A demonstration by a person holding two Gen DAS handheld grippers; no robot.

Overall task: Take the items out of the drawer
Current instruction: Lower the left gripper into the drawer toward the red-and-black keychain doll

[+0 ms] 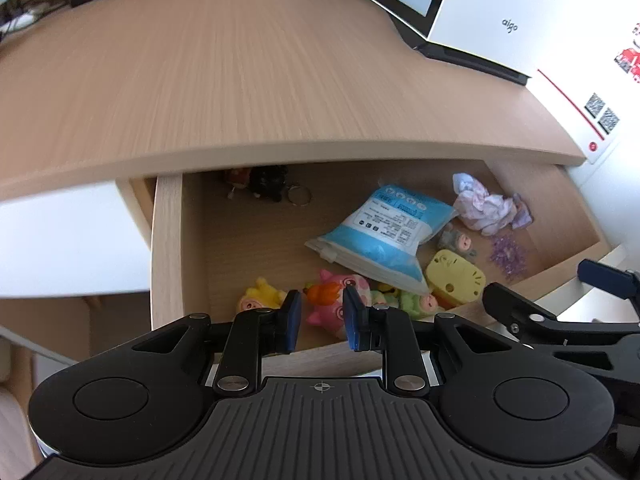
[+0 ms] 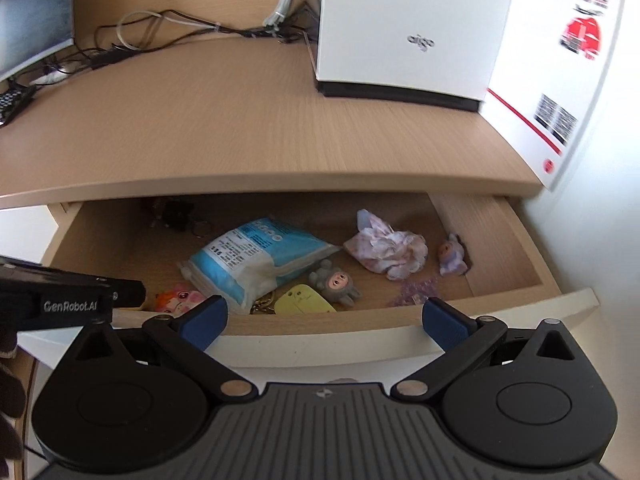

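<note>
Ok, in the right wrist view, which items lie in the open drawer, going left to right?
Pink toy → blue and white packet → grey pig-faced toy → crumpled floral cloth → small purple toy against the drawer's inner wall.

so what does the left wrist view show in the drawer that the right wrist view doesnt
Only the left wrist view: a yellow plush and a green plush at the drawer's front edge, and the whole pink plush beyond the narrowly parted left gripper.

Only the right wrist view: the white drawer front and a gold keyring, with the right gripper wide open.

Both: the blue packet, crumpled cloth, grey plush, yellow tag and purple beads.
</note>
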